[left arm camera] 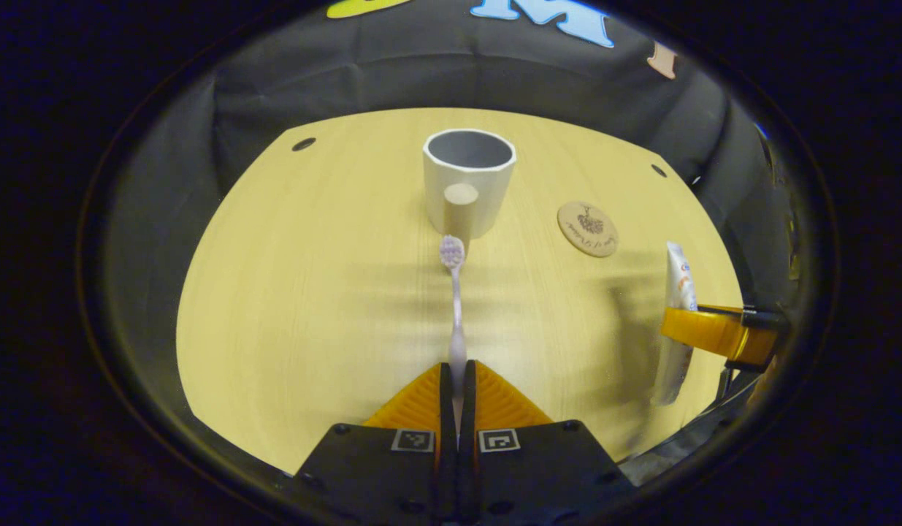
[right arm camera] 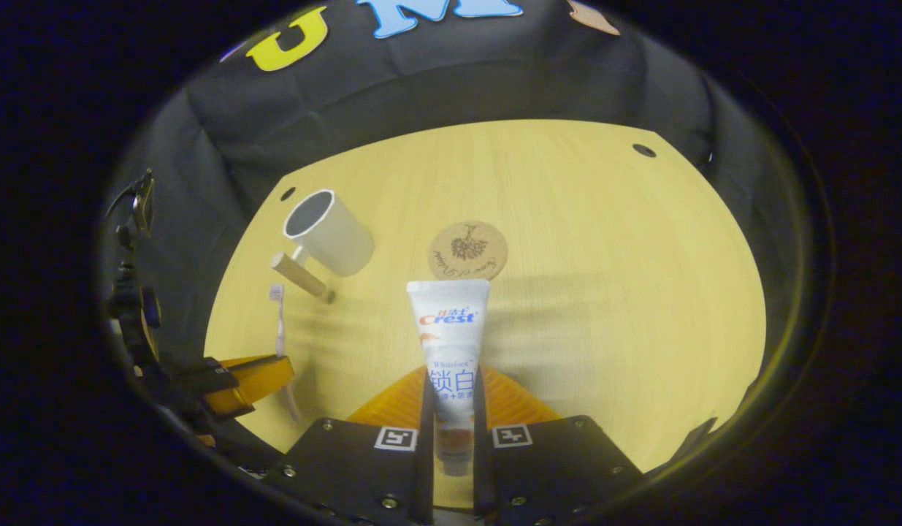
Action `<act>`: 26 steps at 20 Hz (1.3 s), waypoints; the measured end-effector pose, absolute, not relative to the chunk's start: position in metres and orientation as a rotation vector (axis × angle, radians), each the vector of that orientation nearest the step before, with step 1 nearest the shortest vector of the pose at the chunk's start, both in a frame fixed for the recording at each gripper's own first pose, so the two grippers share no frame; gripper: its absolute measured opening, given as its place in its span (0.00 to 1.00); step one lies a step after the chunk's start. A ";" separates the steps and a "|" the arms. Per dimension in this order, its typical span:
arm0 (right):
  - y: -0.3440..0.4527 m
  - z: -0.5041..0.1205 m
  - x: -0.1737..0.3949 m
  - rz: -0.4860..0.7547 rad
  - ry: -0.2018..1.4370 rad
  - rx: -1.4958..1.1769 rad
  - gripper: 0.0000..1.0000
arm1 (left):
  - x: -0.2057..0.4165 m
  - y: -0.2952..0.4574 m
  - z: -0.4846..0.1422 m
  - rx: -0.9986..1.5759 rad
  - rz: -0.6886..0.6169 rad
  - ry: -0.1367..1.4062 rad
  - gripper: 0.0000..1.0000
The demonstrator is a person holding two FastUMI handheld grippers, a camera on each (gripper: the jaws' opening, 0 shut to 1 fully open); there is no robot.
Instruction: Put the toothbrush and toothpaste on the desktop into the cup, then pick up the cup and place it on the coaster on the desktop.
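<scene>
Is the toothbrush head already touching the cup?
Apart. The right gripper view shows bare desktop between the toothbrush head and the cup.

both views look forward, low over the desktop (left arm camera: 290, 307); sharing cup (left arm camera: 469, 179).

You have printed brand lettering on the toothpaste (right arm camera: 448, 343) tube. The coaster (right arm camera: 467, 250) bears an engraved emblem with script too small to read. Square coded markers (right arm camera: 396, 438) sit on your right gripper (right arm camera: 451, 383).

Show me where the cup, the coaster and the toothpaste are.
cup (left arm camera: 469, 183): left gripper view, front wall.
coaster (right arm camera: 467, 250): right gripper view, middle of its top.
toothpaste (right arm camera: 449, 329): right gripper view, upper tube body.
</scene>
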State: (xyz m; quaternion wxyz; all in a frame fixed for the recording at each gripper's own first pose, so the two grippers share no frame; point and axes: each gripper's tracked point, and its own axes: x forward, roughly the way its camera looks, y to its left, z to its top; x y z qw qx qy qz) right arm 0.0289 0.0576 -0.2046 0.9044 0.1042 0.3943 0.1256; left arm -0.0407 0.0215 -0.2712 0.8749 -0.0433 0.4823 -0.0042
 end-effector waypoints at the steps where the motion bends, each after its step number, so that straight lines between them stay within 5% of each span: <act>1: 0.059 -0.197 0.029 0.267 0.791 0.215 0.23 | -0.041 0.025 -0.261 -0.090 -0.005 0.979 0.08; 12: 0.068 -0.112 0.045 0.331 0.523 0.209 0.22 | -0.006 0.051 -0.158 -0.112 0.010 0.632 0.14; 13: 0.068 -0.102 0.047 0.335 0.498 0.207 0.22 | 0.001 0.053 -0.153 -0.109 0.008 0.592 0.08; 26: 0.080 -0.040 0.073 0.370 0.272 0.196 0.22 | 0.045 0.070 -0.079 -0.126 -0.007 0.167 0.07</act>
